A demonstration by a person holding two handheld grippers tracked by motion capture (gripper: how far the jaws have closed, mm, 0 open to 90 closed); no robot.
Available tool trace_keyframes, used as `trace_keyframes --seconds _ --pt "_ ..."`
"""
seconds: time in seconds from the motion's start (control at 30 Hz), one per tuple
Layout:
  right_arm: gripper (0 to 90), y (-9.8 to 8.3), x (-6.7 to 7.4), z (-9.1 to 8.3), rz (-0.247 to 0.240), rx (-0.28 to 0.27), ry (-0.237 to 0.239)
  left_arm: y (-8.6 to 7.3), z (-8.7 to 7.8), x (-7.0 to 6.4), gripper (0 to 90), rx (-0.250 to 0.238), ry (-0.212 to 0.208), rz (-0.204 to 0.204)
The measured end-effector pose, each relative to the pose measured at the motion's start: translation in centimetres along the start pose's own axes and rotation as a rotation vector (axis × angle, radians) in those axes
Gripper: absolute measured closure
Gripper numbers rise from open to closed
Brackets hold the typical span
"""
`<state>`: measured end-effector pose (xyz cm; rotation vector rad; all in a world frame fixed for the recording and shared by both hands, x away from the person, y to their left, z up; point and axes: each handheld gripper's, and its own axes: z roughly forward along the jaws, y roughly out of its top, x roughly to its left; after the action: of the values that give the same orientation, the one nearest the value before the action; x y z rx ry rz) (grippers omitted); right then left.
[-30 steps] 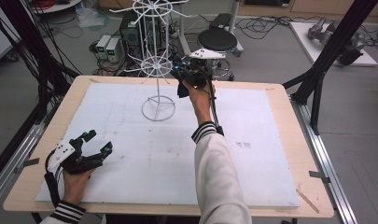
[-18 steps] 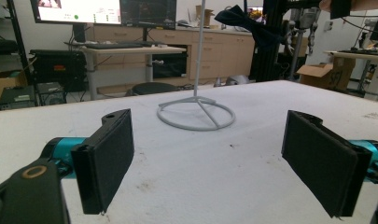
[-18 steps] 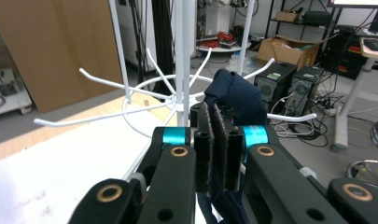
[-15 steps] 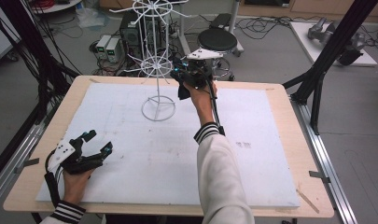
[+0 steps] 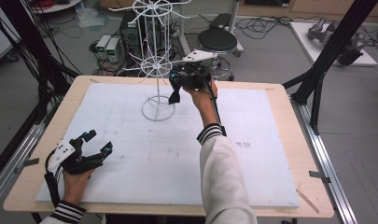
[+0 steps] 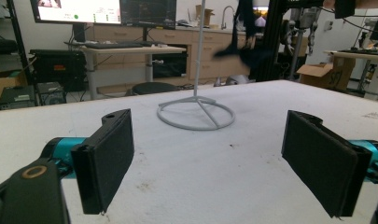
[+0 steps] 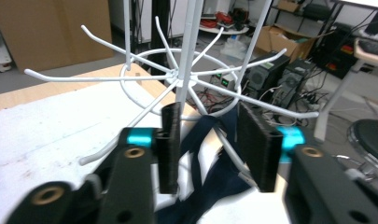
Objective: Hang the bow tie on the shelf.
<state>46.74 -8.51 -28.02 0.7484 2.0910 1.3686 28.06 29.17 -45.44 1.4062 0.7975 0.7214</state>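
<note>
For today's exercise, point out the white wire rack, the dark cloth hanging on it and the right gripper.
white wire rack (image 5: 157, 113): high view, ring base.
dark cloth (image 7: 203, 135): right gripper view, upper fold.
right gripper (image 7: 209, 140): right gripper view, between the jaws.

1. Grey floor (image 5: 270, 51) all round, strewn with cables at the far side.
2. Black round stool (image 5: 217, 39) just beyond the far edge of the surface (image 5: 280, 100).
3. Small grey boxes (image 5: 108, 46) on the floor, far left.
4. Black frame struts (image 5: 333, 44) rising at the right, more at the left.
5. White slab (image 5: 333, 39) on the floor, far right, with grey gear on it.
6. Wooden cabinets (image 6: 144, 35) along the far wall; desk (image 6: 130, 49) with monitors (image 6: 112, 10) before them.
7. Cardboard box (image 6: 319, 74) far right.
</note>
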Motion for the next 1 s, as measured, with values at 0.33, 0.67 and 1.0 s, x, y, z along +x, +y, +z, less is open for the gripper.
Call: trace_keyframes --seconds 0.33,0.67,1.0 --pt "32.5 0.3 0.3 -0.6 0.015 -0.032 -0.039 0.0 0.0 0.0 17.2 0.0 0.001 0.002" --pt "11.1 0.0 0.2 -3.2 0.028 -0.017 -0.003 0.0 0.1 0.0 17.3 0.015 0.005 -0.001" --pt "11.2 -3.7 0.2 -11.8 0.034 -0.089 0.02 0.1 0.1 0.0 17.3 0.017 -0.003 0.007"
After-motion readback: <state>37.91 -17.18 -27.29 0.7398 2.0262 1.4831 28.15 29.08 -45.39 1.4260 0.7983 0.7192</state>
